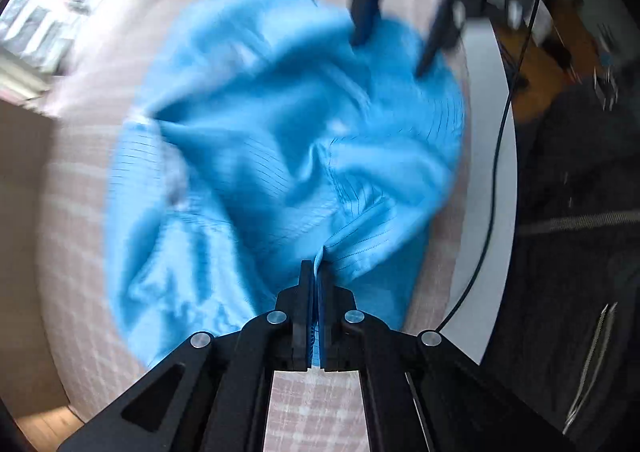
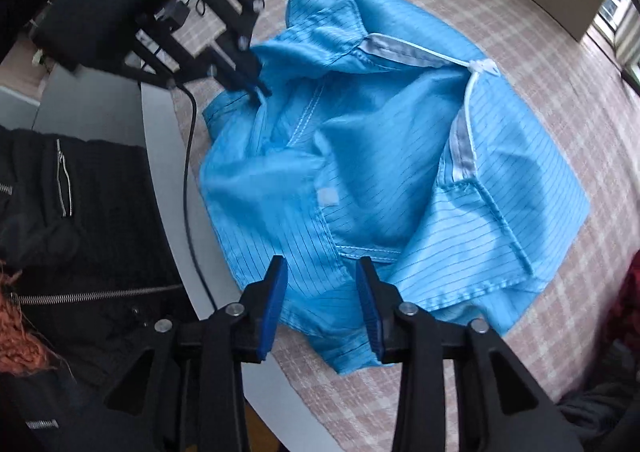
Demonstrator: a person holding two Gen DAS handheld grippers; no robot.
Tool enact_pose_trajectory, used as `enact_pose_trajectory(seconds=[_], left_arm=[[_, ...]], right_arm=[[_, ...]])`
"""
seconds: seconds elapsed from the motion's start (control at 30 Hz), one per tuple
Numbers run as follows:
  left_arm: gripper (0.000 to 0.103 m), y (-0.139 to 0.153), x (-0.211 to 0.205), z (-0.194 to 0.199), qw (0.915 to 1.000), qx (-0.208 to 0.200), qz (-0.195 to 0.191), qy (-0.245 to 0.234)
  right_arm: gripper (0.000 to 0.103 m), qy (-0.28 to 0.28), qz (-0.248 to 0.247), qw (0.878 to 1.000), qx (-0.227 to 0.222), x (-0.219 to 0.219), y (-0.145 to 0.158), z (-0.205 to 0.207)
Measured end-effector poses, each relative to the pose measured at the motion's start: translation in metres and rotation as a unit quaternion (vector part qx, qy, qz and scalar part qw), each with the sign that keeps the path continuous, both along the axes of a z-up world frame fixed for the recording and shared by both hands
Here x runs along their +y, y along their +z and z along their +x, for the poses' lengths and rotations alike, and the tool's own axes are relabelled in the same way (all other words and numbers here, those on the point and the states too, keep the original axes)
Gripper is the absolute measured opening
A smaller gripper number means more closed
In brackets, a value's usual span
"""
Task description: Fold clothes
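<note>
The left gripper (image 1: 316,272) has its two fingers pressed together on a thin fold of the blue garment (image 2: 384,171), and the cloth runs up between the pads; the right gripper (image 2: 322,292) stands part open just above the hem nearest to it, with fabric below the gap but nothing pinched, the pads not pressing on anything; the garment is a light blue jacket with fine dark stripes, lying crumpled and opened near the front edge of the table (image 2: 560,71), which carries a pink checked cloth, and its white zipper (image 2: 468,99) and collar point toward the far side; a black cable (image 2: 186,171) runs along the grey rim of the table beside it; I judge the fabric thin, smooth and rather slippery, very light, with no stiffness, so it will sag and slide when lifted; the stitched hems and seams are thicker and should hold better than the flat panels, so the right gripper should take the hem edge under it.
</note>
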State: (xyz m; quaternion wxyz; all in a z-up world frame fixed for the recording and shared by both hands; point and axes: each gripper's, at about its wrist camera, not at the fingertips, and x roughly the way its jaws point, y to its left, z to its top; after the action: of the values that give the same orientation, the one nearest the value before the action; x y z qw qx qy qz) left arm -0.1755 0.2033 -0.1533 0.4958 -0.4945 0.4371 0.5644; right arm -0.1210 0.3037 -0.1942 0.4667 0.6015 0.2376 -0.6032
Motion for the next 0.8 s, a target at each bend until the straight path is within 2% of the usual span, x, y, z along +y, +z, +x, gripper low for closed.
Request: enact_pose_trajectory(seconds=[0.1,0.2,0.37,0.47,0.67,0.8], left_arm=[[0.001,0.016,-0.015,-0.002,0.9976,0.04,0.032,0.046],[0.001,0.011,-0.028,-0.002,0.9953,0.053,0.027,0.077],[0.001,-0.008,-0.034,0.004,0.9941,0.048,0.011,0.096],[0.001,-0.019,-0.03,0.004,0.9938,0.037,0.004,0.105],[0.001,-0.037,-0.013,0.013,0.993,0.016,0.002,0.117],[0.001,-0.046,-0.003,0.015,0.9896,0.008,0.004,0.143]], right_arm=[[0.038,0.043,0.001,0.999,0.003,-0.009,0.004,0.0],[0.042,0.086,0.017,0.996,0.009,-0.019,-0.001,-0.001],[0.042,0.151,0.051,0.987,0.008,-0.036,-0.018,0.003],[0.042,0.206,0.064,0.976,0.002,-0.045,-0.02,0.019],[0.042,0.261,0.09,0.961,0.004,-0.051,-0.015,0.034],[0.042,0.307,0.117,0.944,0.01,-0.051,-0.025,0.046]])
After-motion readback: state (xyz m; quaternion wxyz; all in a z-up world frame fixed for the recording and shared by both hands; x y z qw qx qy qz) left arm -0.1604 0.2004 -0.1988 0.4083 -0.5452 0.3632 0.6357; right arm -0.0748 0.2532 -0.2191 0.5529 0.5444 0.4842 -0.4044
